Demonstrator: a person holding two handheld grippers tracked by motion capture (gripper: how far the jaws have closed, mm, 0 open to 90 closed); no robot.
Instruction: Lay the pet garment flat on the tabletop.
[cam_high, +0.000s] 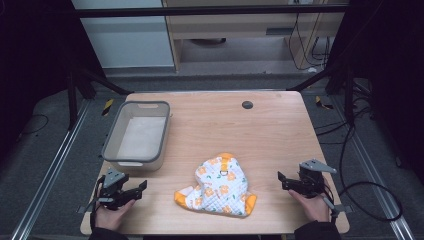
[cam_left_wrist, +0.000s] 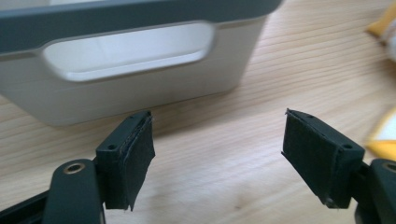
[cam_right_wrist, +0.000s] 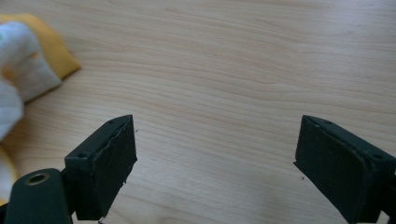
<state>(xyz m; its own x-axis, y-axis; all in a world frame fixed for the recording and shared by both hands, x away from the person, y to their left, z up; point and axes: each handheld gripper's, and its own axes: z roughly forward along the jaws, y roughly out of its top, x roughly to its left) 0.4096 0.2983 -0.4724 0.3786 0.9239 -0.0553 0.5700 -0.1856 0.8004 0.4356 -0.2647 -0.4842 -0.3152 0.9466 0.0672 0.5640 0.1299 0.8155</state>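
Both grippers parted and empty, the garment lying between them.

From the left gripper, the garment is found just inward, the bin ahead; the right gripper is set slightly farther off. The garment's long axis runs across the table, with bare wood all round.

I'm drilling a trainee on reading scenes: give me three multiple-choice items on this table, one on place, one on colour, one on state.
1. Where does the grey bin stand?
A. on the table's left part
B. at its right edge
C. on the garment

2. What colour trims the white garment?
A. blue
B. orange
C. green

3. How are the left tool and right tool?
A. both shut on the garment
B. one holds the bin
C. both open, holding nothing

Key: 1 A, the high view shows it left; 2 B, orange edging; 3 C, the jaws gape over bare wood.
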